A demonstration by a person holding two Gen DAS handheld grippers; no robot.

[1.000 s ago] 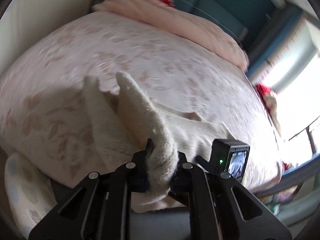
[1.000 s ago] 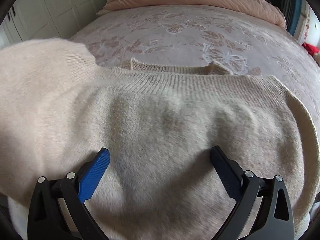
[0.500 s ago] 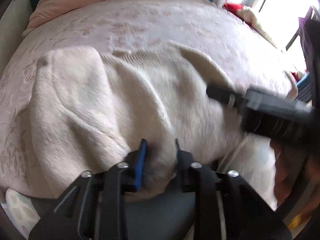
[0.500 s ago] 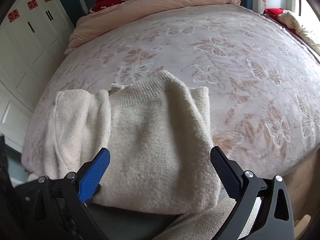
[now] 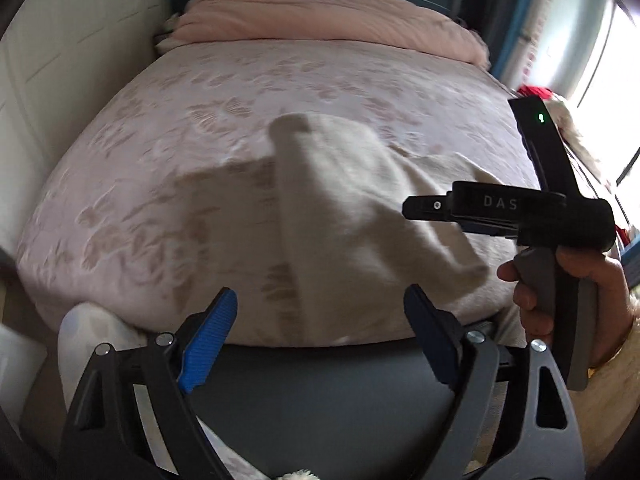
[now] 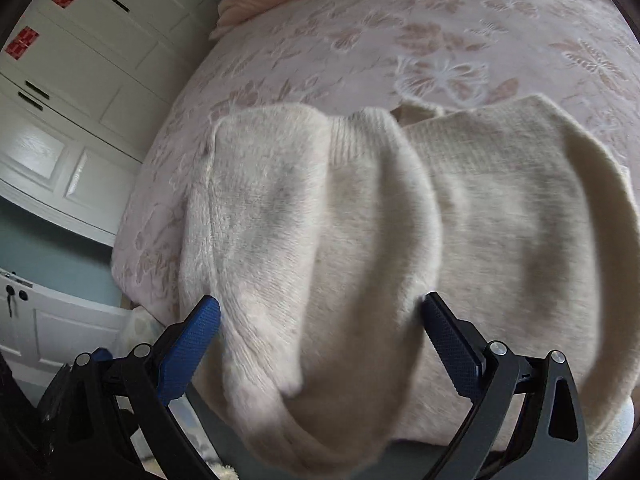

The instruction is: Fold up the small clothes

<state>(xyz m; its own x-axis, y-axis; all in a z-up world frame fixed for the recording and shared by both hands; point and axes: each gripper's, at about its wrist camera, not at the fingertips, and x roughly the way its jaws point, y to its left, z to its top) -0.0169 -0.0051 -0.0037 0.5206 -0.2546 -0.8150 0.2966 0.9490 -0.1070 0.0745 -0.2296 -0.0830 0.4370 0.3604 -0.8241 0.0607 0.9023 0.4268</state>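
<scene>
Cream knit sweater [image 6: 360, 240] lay bunched near the foot edge of the bed [image 5: 200, 120], on its pink floral cover. Left gripper [image 5: 320, 316] had just been opening and stood spread, nothing between its pads. Right gripper [image 6: 320, 320] hung spread over the sweater, not pinching it.

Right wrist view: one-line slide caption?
Open right gripper over a cream sweater lying folded on the floral bedspread.
</scene>
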